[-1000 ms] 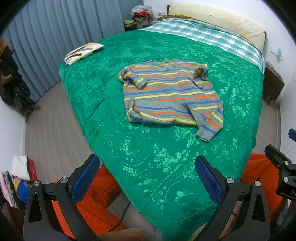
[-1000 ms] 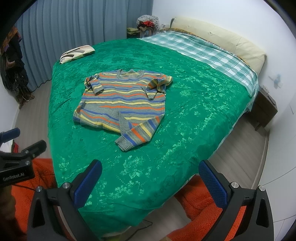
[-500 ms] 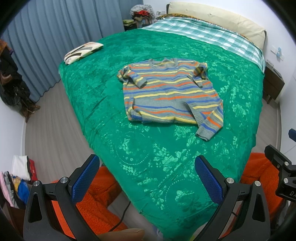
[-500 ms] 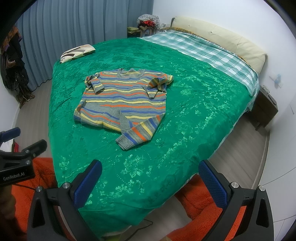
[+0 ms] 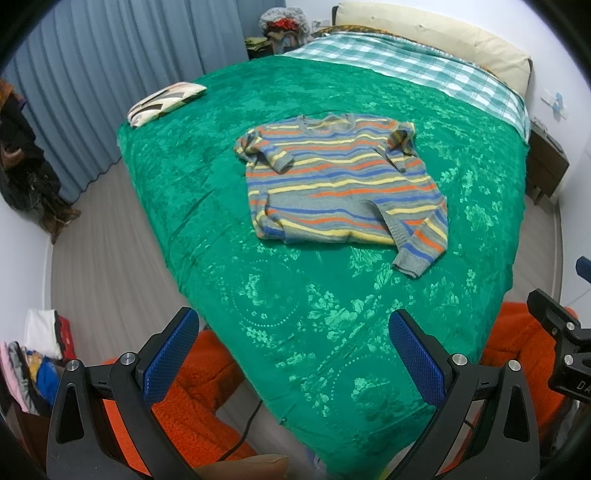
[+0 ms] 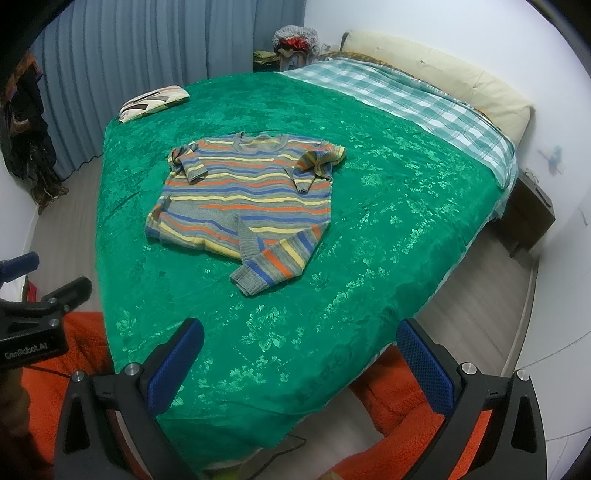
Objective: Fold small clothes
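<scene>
A small striped sweater point(image 5: 340, 181) point(image 6: 251, 195), grey with orange, yellow and blue bands, lies flat on the green bedspread point(image 5: 295, 314) point(image 6: 388, 206). Both sleeves are folded in over the chest, and the near right hem corner sticks out toward me. My left gripper point(image 5: 291, 358) hovers open above the bed's near corner, well short of the sweater, with nothing between its blue pads. My right gripper point(image 6: 301, 365) is likewise open and empty over the near edge. Each gripper shows at the side of the other's view.
A folded patterned cloth point(image 5: 164, 103) point(image 6: 153, 101) rests at the bed's far left corner. A checked sheet point(image 5: 417, 70) and cream pillow point(image 5: 436, 33) lie at the head. Orange fleece legs point(image 5: 192, 406) stand against the bed. Blue curtains point(image 5: 122, 74), a nightstand point(image 5: 545, 162) and a clothes pile point(image 5: 33, 354) surround it.
Both views have drifted slightly closer to the bed, so the sweater sits a little lower in frame. The sweater has not moved and both grippers stay open.
</scene>
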Demonstrator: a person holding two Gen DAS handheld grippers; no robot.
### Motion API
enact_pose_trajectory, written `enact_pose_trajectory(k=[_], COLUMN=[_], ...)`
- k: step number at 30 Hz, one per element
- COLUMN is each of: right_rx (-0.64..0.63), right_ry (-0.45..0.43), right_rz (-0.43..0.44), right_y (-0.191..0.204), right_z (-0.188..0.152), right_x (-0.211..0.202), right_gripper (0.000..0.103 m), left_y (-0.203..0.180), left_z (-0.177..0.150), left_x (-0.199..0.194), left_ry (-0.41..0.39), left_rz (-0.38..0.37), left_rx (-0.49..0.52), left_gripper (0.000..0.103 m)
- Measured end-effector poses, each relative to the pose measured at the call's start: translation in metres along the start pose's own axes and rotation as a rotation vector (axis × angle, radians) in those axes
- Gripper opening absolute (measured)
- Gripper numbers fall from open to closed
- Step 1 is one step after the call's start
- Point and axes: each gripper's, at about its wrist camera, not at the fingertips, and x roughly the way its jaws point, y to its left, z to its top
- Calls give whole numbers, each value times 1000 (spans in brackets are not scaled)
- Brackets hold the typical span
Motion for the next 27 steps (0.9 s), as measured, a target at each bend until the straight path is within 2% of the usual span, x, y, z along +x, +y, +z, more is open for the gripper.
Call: enact_pose_trajectory(k=[10,17,22,25,27], right_rx=[-1,16,-26,-18,-4], right_ry=[4,-3,-4,-11,-9], right_rz=[-5,-50,-18,-33,-48], right_y=[-1,-13,1,-1,-6], right_z=[-1,1,1,2,3], right_x=[1,3,3,2,3], right_gripper=[103,103,103,103,103], left_y=[-2,3,-9,10,12], left_z=[-1,-2,-1,3,5], left_x=[5,8,3,6,8], left_ry=[17,28,14,11,16], left_rz=[9,11,-13,3,-2], left_rx=[8,-17,35,-36,-45], left_gripper=[103,103,103,102,103])
